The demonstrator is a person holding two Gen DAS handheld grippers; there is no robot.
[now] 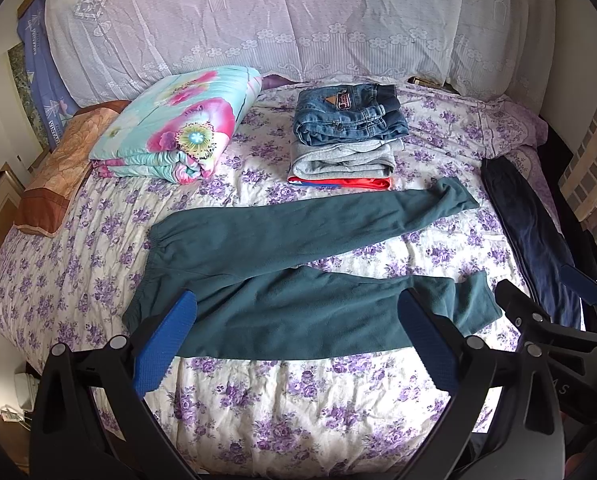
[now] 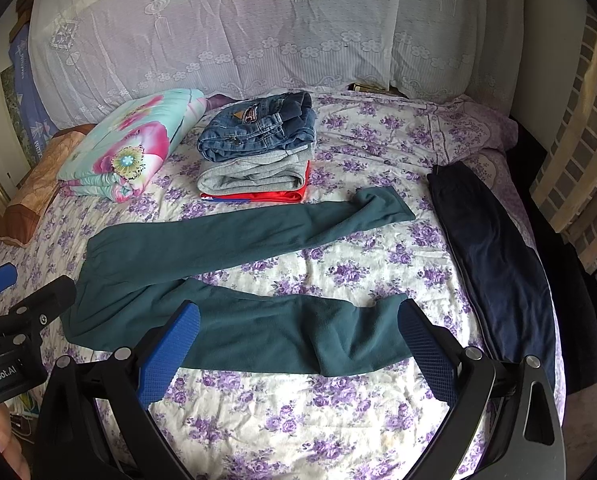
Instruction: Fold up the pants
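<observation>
**A:** So, left wrist view first: where are the pants?

**B:** The teal pants point(image 1: 282, 280) lie flat on the bed point(image 1: 298, 412), waistband to the left, legs running right and splayed apart. The left gripper point(image 1: 294, 344) hangs over the near leg with its blue pads wide apart, nothing between them. The near edge of that leg runs just behind both fingertips.

**A:** Anything readable?

**B:** The blue cloth by the headboard has lettering along its edge, too small to read. The jeans point(image 1: 348, 118) on top of the folded stack point(image 1: 342, 160) have a patch, but it's blurry. This view also catches the right gripper point(image 1: 546, 296) at the right edge, near the navy pants point(image 1: 534, 228).

**A:** And the right wrist view?

**B:** Same teal pants point(image 2: 234, 320), seen from further right. The right gripper point(image 2: 298, 348) is open too, pads spread over the cuff end of the near leg, not touching it as far as I can tell. The left gripper point(image 2: 18, 300) pokes in at the left, and its body reads "GenRobot.AI", which the other view doesn't show. A hand shows at the bottom left corner too. The floral quilt point(image 2: 134, 152) sits folded left of the stack.
</observation>
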